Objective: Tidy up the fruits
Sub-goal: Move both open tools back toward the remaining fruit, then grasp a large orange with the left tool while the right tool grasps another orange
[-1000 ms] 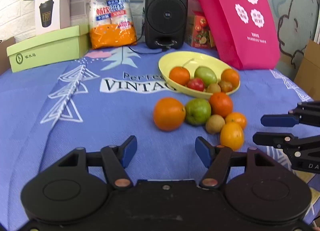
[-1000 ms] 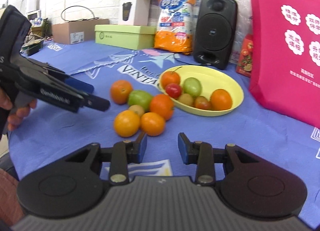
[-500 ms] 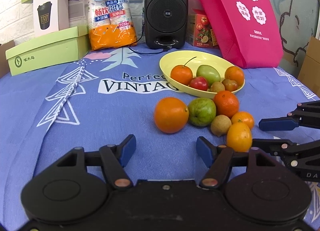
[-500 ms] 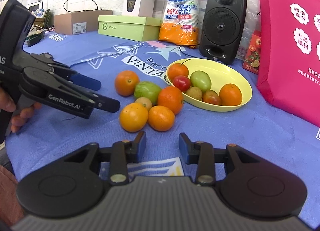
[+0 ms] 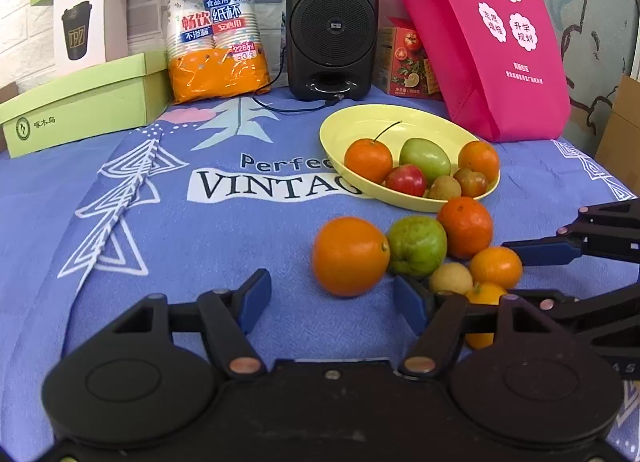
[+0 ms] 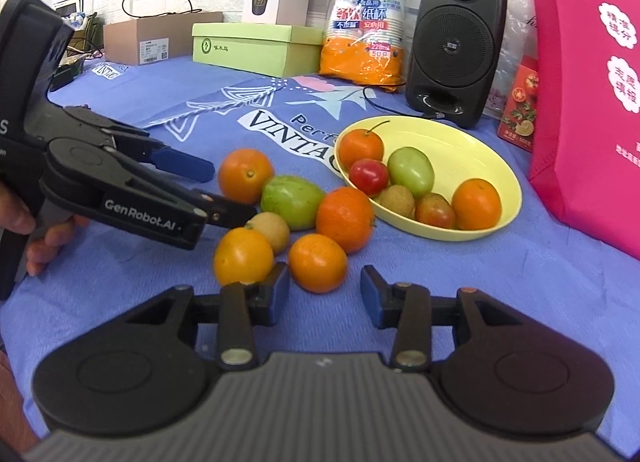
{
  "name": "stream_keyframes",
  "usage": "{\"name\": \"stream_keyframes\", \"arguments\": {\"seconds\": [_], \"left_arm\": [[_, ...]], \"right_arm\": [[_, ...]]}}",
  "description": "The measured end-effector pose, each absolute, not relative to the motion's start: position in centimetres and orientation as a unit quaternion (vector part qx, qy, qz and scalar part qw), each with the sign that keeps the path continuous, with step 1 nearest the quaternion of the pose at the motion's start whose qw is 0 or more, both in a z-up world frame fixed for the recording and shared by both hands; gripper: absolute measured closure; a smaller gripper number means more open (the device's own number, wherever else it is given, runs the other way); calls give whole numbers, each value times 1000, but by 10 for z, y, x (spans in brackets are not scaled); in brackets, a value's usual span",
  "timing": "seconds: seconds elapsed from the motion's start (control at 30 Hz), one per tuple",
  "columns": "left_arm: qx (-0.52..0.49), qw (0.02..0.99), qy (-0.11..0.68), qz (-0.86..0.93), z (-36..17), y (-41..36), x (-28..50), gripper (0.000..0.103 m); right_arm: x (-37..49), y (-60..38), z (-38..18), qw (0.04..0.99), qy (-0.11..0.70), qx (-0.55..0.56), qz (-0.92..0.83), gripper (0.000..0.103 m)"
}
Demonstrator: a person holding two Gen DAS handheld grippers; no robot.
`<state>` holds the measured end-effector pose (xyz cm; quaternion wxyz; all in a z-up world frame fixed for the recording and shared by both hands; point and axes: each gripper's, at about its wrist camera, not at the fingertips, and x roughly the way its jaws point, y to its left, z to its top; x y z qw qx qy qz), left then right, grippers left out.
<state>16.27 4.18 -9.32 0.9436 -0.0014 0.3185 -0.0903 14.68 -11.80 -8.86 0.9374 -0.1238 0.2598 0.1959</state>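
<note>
Grippers are seen low over the blue cloth (image 5: 160,230), each with nothing between its pads. The left gripper (image 5: 328,300) is held moderately wide, just short of the large orange (image 5: 350,256). The right gripper (image 6: 324,294) has just been opening and is held narrower, with the small orange (image 6: 317,268) just beyond its tips. Six loose fruits are clustered just in front of the yellow bowl (image 5: 360,122), touching one another; six more lie inside it. Behind the bowl are stood a black speaker (image 5: 332,22), a pack of paper cups (image 5: 214,22), a green box (image 5: 80,102) and a pink bag (image 5: 492,42).
</note>
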Motion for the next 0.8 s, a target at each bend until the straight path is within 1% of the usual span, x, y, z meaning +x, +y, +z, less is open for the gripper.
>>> {"name": "stream_keyframes", "arguments": {"seconds": [0.37, 0.57, 0.77, 0.8], "left_arm": [[-17, 946, 312, -89, -97, 47, 181, 34], [-19, 946, 310, -94, -97, 45, 178, 40], [-26, 945, 311, -96, -96, 47, 178, 41], [-27, 945, 311, -95, -96, 47, 178, 42]], "right_arm": [[151, -118, -91, 938, 258, -114, 200, 64], [149, -116, -93, 940, 252, -122, 196, 64], [147, -114, -93, 940, 248, -126, 196, 66], [147, -114, -93, 940, 248, -127, 196, 66]]}}
